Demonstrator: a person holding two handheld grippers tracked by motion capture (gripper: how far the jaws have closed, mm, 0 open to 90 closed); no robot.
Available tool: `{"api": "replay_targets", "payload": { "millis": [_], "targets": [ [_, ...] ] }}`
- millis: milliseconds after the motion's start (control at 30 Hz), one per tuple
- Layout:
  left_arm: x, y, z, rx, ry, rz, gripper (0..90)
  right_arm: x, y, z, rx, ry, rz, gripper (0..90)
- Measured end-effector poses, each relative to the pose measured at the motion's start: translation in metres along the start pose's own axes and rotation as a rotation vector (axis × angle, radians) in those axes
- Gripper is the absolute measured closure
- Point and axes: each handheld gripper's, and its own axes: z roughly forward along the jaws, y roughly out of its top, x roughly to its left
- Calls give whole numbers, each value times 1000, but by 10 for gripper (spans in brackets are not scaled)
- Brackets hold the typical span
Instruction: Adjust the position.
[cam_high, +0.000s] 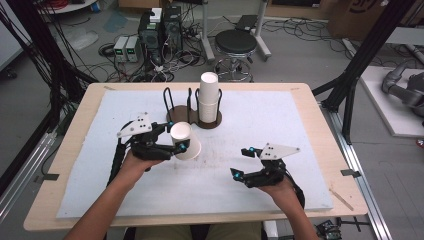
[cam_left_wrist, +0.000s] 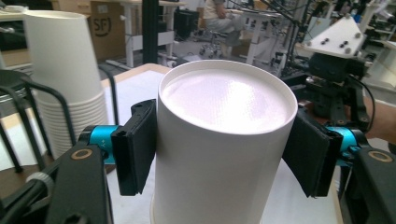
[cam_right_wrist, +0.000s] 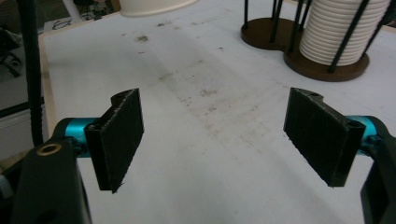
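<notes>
White paper cup (cam_left_wrist: 224, 140), upside down, clenched in my left claw (cam_high: 177, 136); I grip lightly to avoid crushing it. Right claw (cam_right_wrist: 224, 140) is released and empty over the counter (cam_high: 310, 107), ready to steady the cup.

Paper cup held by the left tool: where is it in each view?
High view: paper cup left of centre, tipped, between the left tool's pads.
Left gripper view: cup centre, bottom facing camera.
Right gripper view: its rim at the top edge.
Shared landmark: cup stack in the wire holder.
</notes>
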Motion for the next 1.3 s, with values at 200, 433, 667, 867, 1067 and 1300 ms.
{"api": "replay_targets", "payload": {
  "millis": [200,433,667,867,1067,1300],
  "targets": [
    [-8,-1,7,10,-41,7,318,7,11,19,9,69,-46,204],
    [-14,1,14,11,-86,12,319,9,29,39,-13,120,-83,204],
    [-21,-1,25,21,-125,19,322,14,36,52,-34,161,-109,204],
    [-27,-2,34,10,-159,14,327,16,38,54,-49,183,-119,196],
    [-31,-2,41,-24,-194,-4,330,17,37,53,-56,201,-128,196],
    [-31,-2,41,-22,-207,8,331,16,35,52,-64,221,-126,221]
  ]
}}
